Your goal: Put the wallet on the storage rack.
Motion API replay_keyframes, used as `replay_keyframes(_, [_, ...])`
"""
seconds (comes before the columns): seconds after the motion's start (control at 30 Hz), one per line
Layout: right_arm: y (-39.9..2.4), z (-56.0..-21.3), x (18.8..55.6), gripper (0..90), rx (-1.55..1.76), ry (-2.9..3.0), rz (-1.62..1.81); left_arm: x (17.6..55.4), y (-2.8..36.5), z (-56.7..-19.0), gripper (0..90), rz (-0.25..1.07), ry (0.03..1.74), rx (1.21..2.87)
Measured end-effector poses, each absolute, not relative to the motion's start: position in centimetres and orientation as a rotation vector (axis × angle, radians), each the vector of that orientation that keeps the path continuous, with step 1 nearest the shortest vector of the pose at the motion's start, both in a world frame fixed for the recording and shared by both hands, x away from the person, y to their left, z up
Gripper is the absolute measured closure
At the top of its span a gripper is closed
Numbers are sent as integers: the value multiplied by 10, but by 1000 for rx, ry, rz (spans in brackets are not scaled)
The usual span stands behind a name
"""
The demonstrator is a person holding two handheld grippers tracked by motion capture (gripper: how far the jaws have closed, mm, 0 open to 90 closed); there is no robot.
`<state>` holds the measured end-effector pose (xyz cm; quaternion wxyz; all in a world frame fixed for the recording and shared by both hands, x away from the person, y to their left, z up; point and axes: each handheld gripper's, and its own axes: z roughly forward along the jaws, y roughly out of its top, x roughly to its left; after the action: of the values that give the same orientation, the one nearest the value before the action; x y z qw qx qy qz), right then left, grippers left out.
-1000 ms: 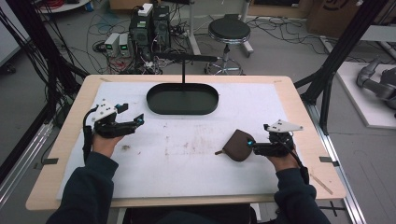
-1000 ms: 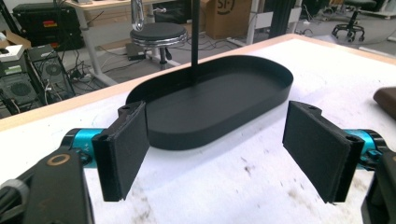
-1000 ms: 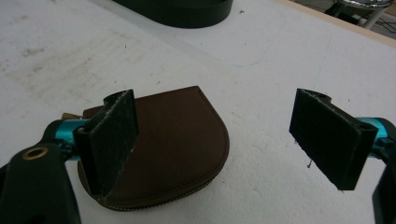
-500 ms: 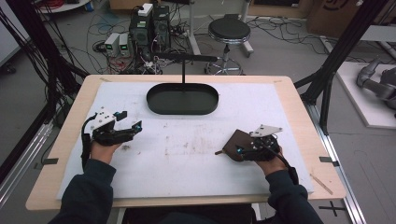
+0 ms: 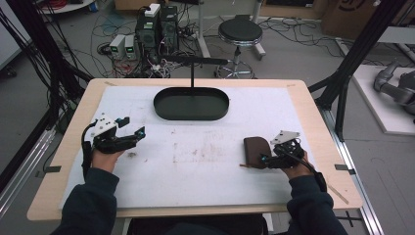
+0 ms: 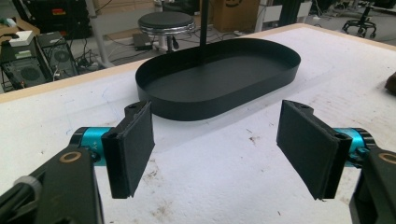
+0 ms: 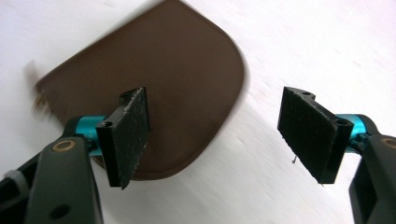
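The flat brown leather pouch with one rounded end (image 5: pixel 256 152) is lying on the white table cover (image 5: pixel 205 171), toward the right side of the table and well apart from the black oval metal tray (image 5: pixel 191 104) at the far middle. It is sitting where it sat a second ago.

The right gripper (image 5: pixel 266 159) is hanging over the pouch's near right edge. In the right gripper view (image 7: pixel 215 135) its jaws are standing wide apart: the left pad (image 7: pixel 130 135) is crossing in front of the brown leather (image 7: pixel 177 84), the right pad is over bare white cover, and neither is pressing on the pouch. These jaws have just been closing a little, yet nothing is being gripped. Against the frame a second ago, this gripper is now lying nearer the pouch and tipped down toward it.

The left gripper (image 5: pixel 132 134) is hovering over the left side of the table, pointing toward the tray. In the left gripper view (image 6: pixel 217 149) its jaws are gaping open with only stained white cover between them, and the tray (image 6: pixel 219 79) is lying just beyond. They too have narrowed slightly. The left hand is sitting a touch nearer the person than a second ago.
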<state>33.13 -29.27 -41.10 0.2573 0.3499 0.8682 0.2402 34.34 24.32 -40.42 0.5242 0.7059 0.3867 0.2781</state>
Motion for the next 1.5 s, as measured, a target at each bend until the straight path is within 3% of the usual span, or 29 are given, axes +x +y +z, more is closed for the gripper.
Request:
replay_keyframes(0.23, [-300, -408, 332, 286, 1019, 2291, 680, 344, 243, -405, 275, 660, 922, 1689])
replay_keyframes(0.37, [-281, -411, 331, 187, 962, 2277, 832, 344, 243, -405, 275, 658, 916, 1679])
replay_keyframes(0.73, [-237, -435, 337, 223, 848, 2313, 566, 341, 250, -406, 275, 671, 916, 1644])
replay_keyframes(0.87, [-231, -434, 336, 286, 842, 2313, 498, 341, 251, -407, 275, 668, 926, 1645])
replay_keyframes(0.9, [-228, -431, 336, 370, 842, 2325, 462, 341, 251, -407, 275, 665, 925, 1644])
replay_keyframes(0.93, [-228, -431, 336, 370, 842, 2325, 462, 341, 251, -407, 275, 665, 925, 1644])
replay_keyframes(1.1, [-234, -417, 333, 624, 838, 2328, 535, 341, 253, -407, 275, 662, 934, 1637])
replay_keyframes(1.17, [-240, -411, 332, 671, 857, 2326, 596, 341, 254, -407, 275, 663, 936, 1638])
replay_keyframes(1.5, [-259, -389, 329, 745, 890, 2362, 989, 341, 257, -406, 282, 659, 942, 1626])
